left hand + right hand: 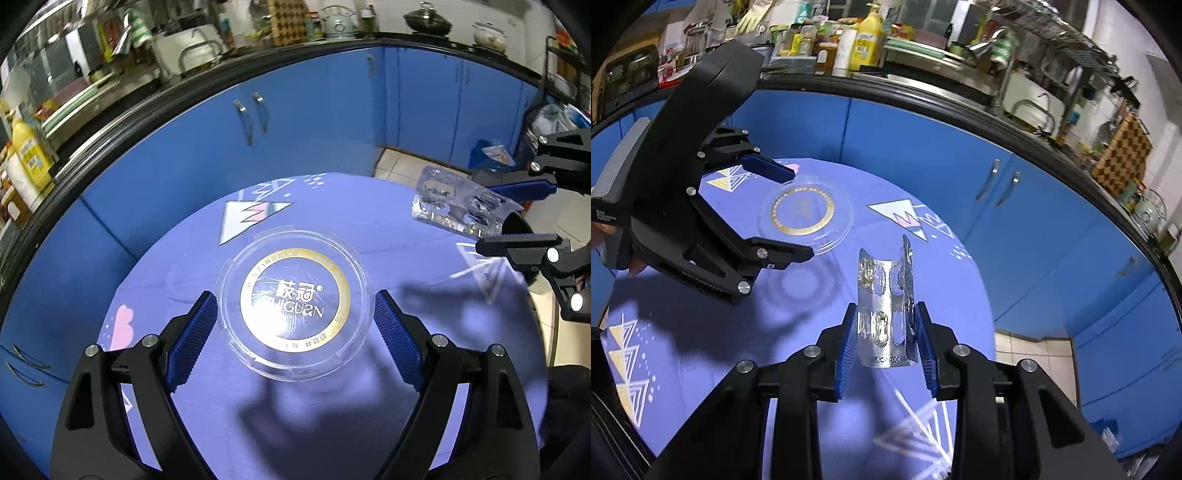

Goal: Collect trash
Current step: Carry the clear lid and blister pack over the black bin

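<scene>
Clear round lid [294,303] gripped edge to edge between blue pads of left gripper [295,325], lifted above purple tablecloth [332,424]. Bent blister pack [886,310] pinched upright in right gripper [886,341], foil bowed between pads. Blue cabinets [314,110] behind.

Lid [294,303] left of blister pack [458,208]

A: Lid [294,308]: clear, round, gold ring and printed logo in the middle. Held level above the purple tablecloth [332,424], edges against both pads.

B: Blister pack [884,314]: silvery foil, clear bubbles, bent into a fold. Upright, pinched at its lower end.
</scene>
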The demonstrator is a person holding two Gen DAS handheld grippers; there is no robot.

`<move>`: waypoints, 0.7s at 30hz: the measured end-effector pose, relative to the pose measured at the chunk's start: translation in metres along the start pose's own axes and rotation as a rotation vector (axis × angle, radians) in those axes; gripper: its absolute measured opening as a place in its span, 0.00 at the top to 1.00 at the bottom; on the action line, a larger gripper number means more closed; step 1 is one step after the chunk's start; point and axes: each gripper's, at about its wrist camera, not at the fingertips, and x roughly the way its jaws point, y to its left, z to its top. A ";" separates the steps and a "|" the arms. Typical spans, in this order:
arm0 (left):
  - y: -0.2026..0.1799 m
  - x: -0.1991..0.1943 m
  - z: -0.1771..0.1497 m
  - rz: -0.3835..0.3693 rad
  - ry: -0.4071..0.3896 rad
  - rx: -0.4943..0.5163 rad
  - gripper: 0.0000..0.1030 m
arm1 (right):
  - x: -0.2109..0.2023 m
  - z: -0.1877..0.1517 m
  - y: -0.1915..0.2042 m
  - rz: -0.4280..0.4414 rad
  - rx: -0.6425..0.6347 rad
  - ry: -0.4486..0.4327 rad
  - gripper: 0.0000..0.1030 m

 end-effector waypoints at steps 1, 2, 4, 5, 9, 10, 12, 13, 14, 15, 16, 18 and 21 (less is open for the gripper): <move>-0.006 -0.002 0.001 -0.002 -0.003 0.007 0.18 | -0.005 -0.004 -0.002 -0.006 0.007 -0.001 0.71; -0.014 -0.005 0.003 -0.006 -0.007 0.014 0.18 | -0.011 -0.009 -0.005 -0.014 0.016 -0.003 0.71; -0.026 -0.009 0.006 -0.014 -0.016 0.030 0.18 | -0.022 -0.019 -0.011 -0.032 0.029 -0.004 0.71; -0.033 -0.012 0.008 -0.018 -0.021 0.038 0.18 | -0.026 -0.022 -0.012 -0.038 0.034 -0.005 0.71; -0.058 -0.022 0.017 -0.031 -0.034 0.067 0.18 | -0.043 -0.038 -0.023 -0.070 0.056 -0.007 0.70; -0.066 -0.024 0.020 -0.035 -0.039 0.077 0.18 | -0.048 -0.043 -0.027 -0.080 0.065 -0.010 0.70; -0.080 -0.027 0.025 -0.043 -0.049 0.096 0.18 | -0.057 -0.050 -0.033 -0.095 0.080 -0.014 0.70; -0.085 -0.028 0.027 -0.047 -0.052 0.102 0.18 | -0.061 -0.054 -0.036 -0.102 0.088 -0.017 0.70; -0.091 -0.030 0.030 -0.051 -0.056 0.110 0.18 | -0.065 -0.058 -0.039 -0.110 0.096 -0.018 0.69; -0.097 -0.031 0.033 -0.056 -0.059 0.118 0.18 | -0.069 -0.061 -0.041 -0.117 0.102 -0.020 0.69; -0.104 -0.032 0.036 -0.062 -0.063 0.127 0.18 | -0.074 -0.065 -0.045 -0.127 0.109 -0.021 0.69; -0.118 -0.033 0.042 -0.072 -0.070 0.146 0.18 | -0.080 -0.071 -0.050 -0.143 0.119 -0.021 0.69; -0.135 -0.033 0.050 -0.087 -0.077 0.169 0.18 | -0.090 -0.081 -0.060 -0.170 0.141 -0.021 0.68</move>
